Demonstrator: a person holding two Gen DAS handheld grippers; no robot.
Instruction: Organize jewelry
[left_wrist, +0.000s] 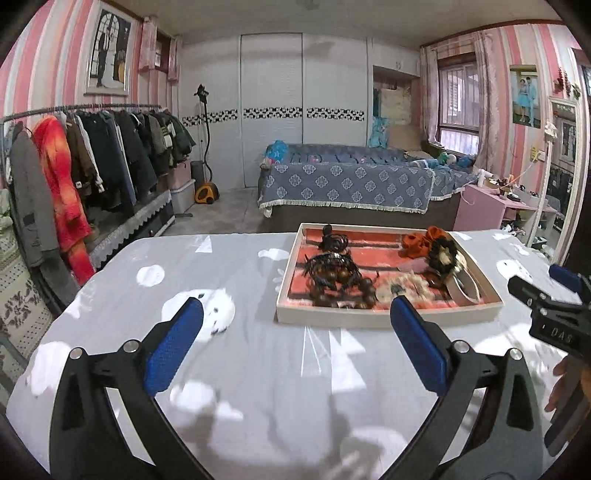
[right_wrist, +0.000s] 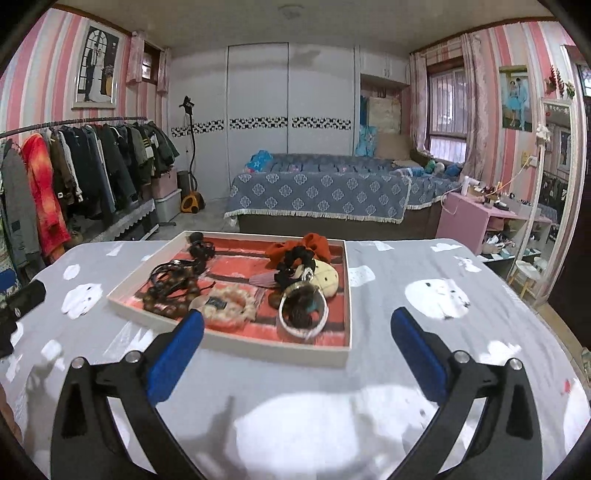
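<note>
Hovering above the table, the left gripper (left_wrist: 295, 332) and the right gripper (right_wrist: 297, 334) both stand spread wide with nothing between their blue pads. Just ahead of them the white tray (right_wrist: 236, 338) rests on the grey cloth (left_wrist: 258, 369), already carrying the jewelry: a wooden bead bracelet (left_wrist: 345, 291), a pale beaded ring (right_wrist: 231, 304), an orange scrunchie (right_wrist: 299, 249). My guess is the sorting is near finished or between pieces; any next pick wants a low, narrow pinch. Beyond lie a blue-covered bed (left_wrist: 347, 184) and a clothes rack (left_wrist: 85, 110).
</note>
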